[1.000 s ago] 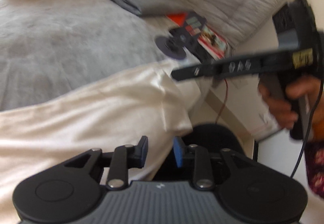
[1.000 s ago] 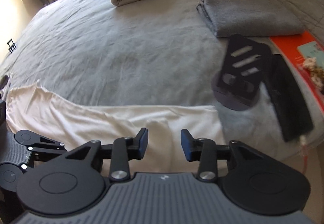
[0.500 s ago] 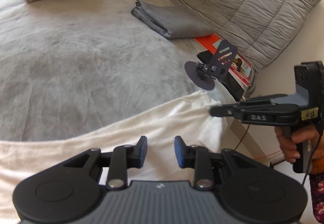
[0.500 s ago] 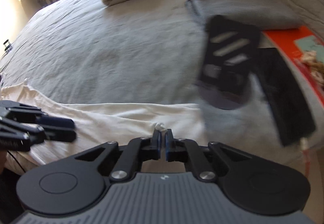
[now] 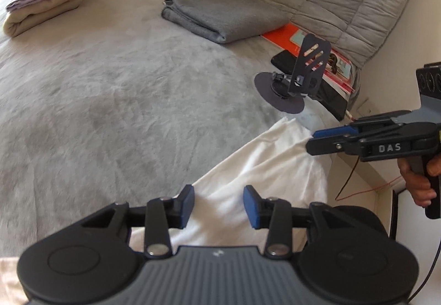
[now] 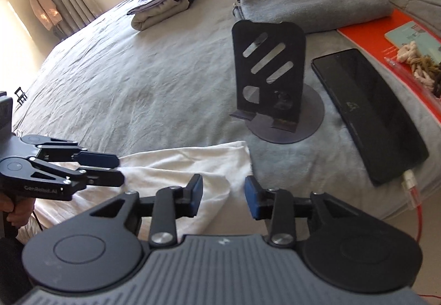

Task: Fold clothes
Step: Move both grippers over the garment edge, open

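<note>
Bed (image 6: pixel 115 79) grey, white garment (image 5: pixel 264 167) at edge; both claws parted, empty

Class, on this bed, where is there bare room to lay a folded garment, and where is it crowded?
Free: the grey bedspread between the folded pile, grey towel and white garment. Crowded: around the phone stand, phone and orange folder.

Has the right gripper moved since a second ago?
Yes. The right gripper has crept along the white cloth toward the phone stand; its fingers just reopened.
</note>
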Available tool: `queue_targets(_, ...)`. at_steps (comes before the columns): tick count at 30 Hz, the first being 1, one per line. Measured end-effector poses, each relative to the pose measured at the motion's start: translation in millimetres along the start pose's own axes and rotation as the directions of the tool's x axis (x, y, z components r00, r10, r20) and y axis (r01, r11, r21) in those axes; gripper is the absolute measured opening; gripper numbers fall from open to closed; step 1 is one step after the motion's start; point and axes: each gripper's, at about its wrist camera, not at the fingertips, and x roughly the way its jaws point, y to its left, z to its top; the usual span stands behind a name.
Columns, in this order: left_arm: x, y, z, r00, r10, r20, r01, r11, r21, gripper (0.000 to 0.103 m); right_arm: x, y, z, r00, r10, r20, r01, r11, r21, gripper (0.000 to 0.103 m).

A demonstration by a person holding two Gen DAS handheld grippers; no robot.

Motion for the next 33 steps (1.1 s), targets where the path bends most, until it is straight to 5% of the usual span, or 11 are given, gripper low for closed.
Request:
queue_targets(2, 1, -3, 0, 1.0, 0.001, 0.002, -0.001, 1.0, 0.016, 0.026, 3, 4, -1, 1.0, -0.015, 0.005, 0.015, 1.0, -0.023, 0.035)
queue_targets(4, 2, -5, -1, 1.0, -0.002, 0.002, 0.002, 1.0, 0.028, 0.017, 4, 7, -2, 1.0, -0.019, 0.011, 0.019, 0.999, -0.043, 0.007)
queue_targets(6, 1, -8, -2, 1.0, -0.005, 0.011, 0.005, 0.999, 0.046, 0.008, 2, 9, -2, 1.0, -0.013, 0.026, 0.014, 0.999, -0.052, 0.003)
queue_targets(12, -12, -14, -1, 0.993, 0.022, 0.119, -0.027, 0.999, 0.036, 0.001, -17, 20, 5, 0.992, -0.028, 0.121, 0.042, 0.993, -0.109, 0.002)
queue_targets(18, 4, -12, 5, 0.991, 0.089, 0.097, -0.091, 0.996, 0.016, 0.002, -3, 18, 20, 0.992, -0.034, 0.124, 0.049, 0.992, -0.118, 0.002)
queue_targets(26, -7, -11, -2, 0.989, 0.101, 0.112, -0.102, 0.995, 0.0, 0.021, 5, 5, 15, 0.995, -0.061, 0.081, 0.064, 0.997, -0.036, 0.021)
queue_targets(28, -12, -9, -4, 0.989, 0.093, 0.118, -0.092, 0.996, -0.014, 0.023, -6, 12, 9, 0.995, -0.05, 0.09, 0.056, 0.997, -0.057, 0.043)
queue_targets(33, -23, -8, -15, 0.99, 0.072, 0.121, -0.067, 0.997, -0.047, 0.024, -12, 37, -8, 0.997, 0.004, 0.081, 0.008, 0.99, -0.141, 0.043)
